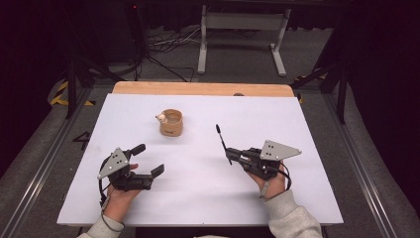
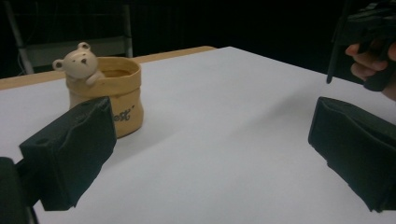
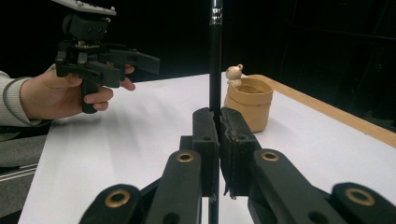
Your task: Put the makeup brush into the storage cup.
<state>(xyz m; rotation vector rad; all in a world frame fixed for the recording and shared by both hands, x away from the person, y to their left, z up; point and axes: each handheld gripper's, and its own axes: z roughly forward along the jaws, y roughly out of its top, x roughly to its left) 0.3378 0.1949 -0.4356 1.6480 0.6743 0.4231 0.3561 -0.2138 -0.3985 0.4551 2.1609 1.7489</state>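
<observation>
High view: we see the right gripper (image 1: 230, 157) with jaws clenched on a black pen (image 1: 221, 139); left gripper (image 1: 148, 159) jaws released, near the bear cup (image 1: 171, 122) on the table (image 1: 208, 198).

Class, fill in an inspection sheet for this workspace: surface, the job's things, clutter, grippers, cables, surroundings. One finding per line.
Surface: white table top, wooden strip along the far edge.
Job's things: black pen clamped upright in the right gripper; tan pot with a small bear figure on its rim, standing apart from both grippers.
Clutter: nothing seen.
Grippers: right gripper shut on the pen; left gripper open, nothing between its jaws.
Cables: dark cable at the left gripper's wrist; loose cables on the floor behind the table.
Surroundings: grey floor, metal stand legs, dark backdrop.
</observation>
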